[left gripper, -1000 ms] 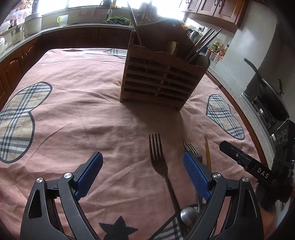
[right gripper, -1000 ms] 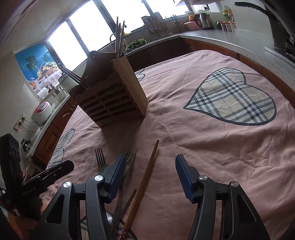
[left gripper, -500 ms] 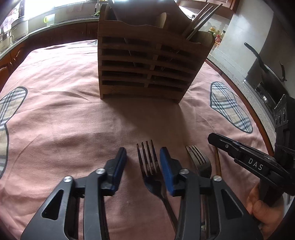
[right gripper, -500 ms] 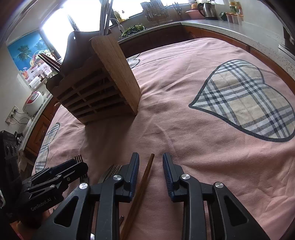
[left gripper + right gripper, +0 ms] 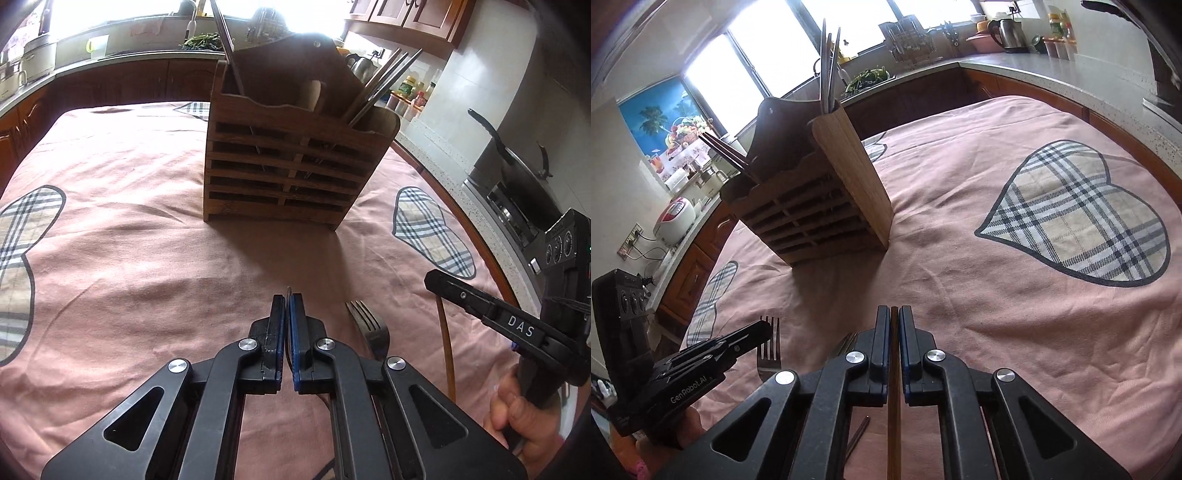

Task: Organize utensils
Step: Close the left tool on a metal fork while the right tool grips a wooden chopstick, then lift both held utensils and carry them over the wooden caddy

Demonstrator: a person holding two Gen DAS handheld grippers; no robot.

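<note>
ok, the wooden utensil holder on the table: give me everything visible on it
The wooden utensil holder stands upright on the pink tablecloth, beyond both grippers and touched by neither. It looks like brown bamboo or wood: a slatted front with horizontal gaps, a wavy top edge, a taller arched back panel with a small hole, and solid side boards. A central divider splits it into compartments. Dark chopsticks lean out of one side, metal utensil handles rise from the other.

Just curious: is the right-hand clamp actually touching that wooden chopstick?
Touching. The right wrist view shows the right gripper shut, both pads pressed against the wooden chopstick.
</note>
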